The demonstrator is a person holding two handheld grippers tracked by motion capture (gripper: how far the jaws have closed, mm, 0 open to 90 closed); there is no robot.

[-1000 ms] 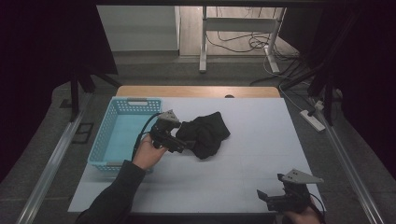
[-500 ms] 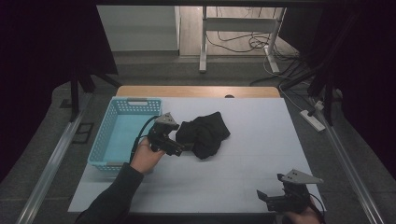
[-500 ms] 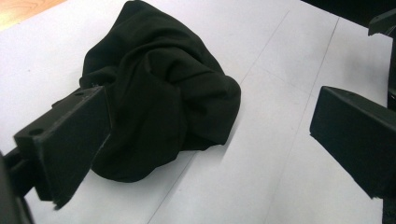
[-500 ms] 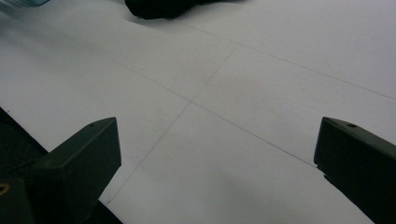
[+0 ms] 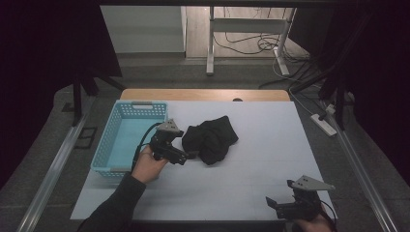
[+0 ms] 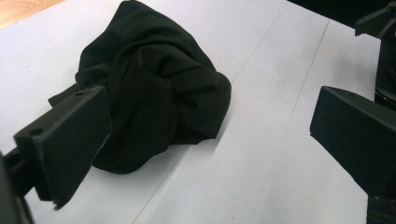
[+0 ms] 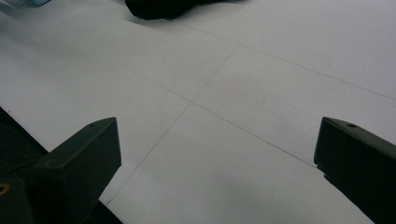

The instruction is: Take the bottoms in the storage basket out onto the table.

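A crumpled black cloth [image 5: 211,139] lies bunched in a heap on the white table [image 5: 261,169], just to the right of the blue basket [image 5: 126,137], which stands open-topped and looks empty. That closeness seems deliberate: the basket is the likely destination, so the cloth only needs a short carry to the left over the basket's rim

The left gripper [image 5: 183,155] sits between the basket and the cloth, on the cloth's near-left edge, tilted so that its jaws point into the fabric. In the left gripper view the jaws stand wide apart, one jaw right at the cloth's [image 6: 154,93] lower fold and the other well clear over bare table, so nothing is pinched yet. The wide opening suits a soft, bulky heap: I judge the hand is lining up to take a thick fold between the jaws before closing

The right gripper [image 5: 280,207] waits far from the basket, at the table's near-right corner, well apart from the cloth. Its jaws are also apart, with bare table between them, and it appears parked to keep out of the left hand's path
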